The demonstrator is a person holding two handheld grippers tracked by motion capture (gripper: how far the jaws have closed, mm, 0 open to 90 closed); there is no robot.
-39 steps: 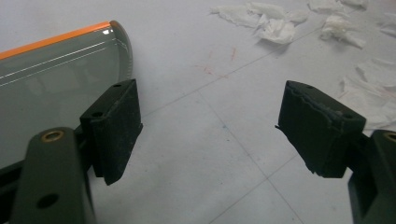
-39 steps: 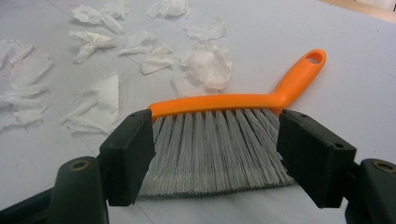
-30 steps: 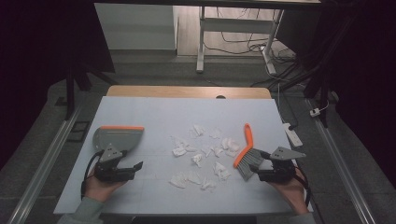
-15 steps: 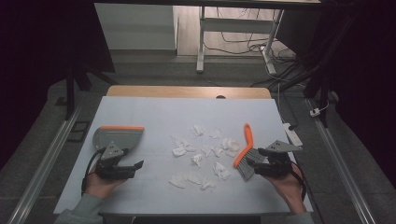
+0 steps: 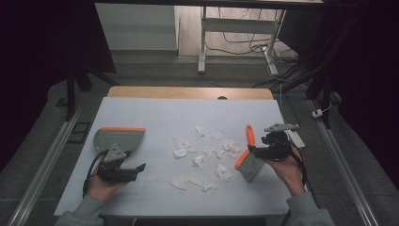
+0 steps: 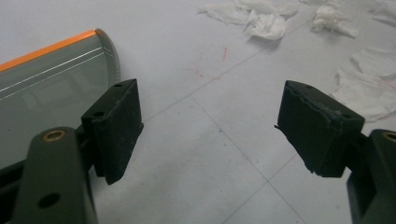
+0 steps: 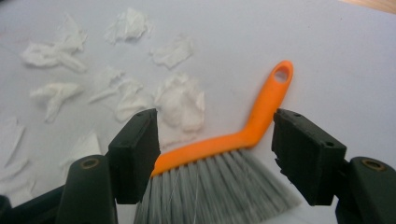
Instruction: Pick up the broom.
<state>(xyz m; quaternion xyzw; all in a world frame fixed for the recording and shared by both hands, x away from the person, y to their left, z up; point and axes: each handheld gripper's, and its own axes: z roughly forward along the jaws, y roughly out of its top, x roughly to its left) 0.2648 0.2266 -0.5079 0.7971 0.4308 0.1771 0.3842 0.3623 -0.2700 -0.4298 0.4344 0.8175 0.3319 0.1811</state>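
Brush: smooth, slightly glossy orange plastic hand brush [image 7: 261, 119] with fine grey bristles.
Dustpan: smooth grey plastic dustpan [image 5: 117, 140] with an orange edge strip, a soft shine.
Scraps: crumpled white tissue paper scraps [image 5: 202, 157], matt and wrinkled.
Table: pale white matt table top [image 5: 155, 113], its far edge bare wood.
Pads: matt black, rough jaw pads [image 6: 119, 126].

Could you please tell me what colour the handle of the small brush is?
Orange; the brush handle shows best in the right gripper view, above grey bristles.
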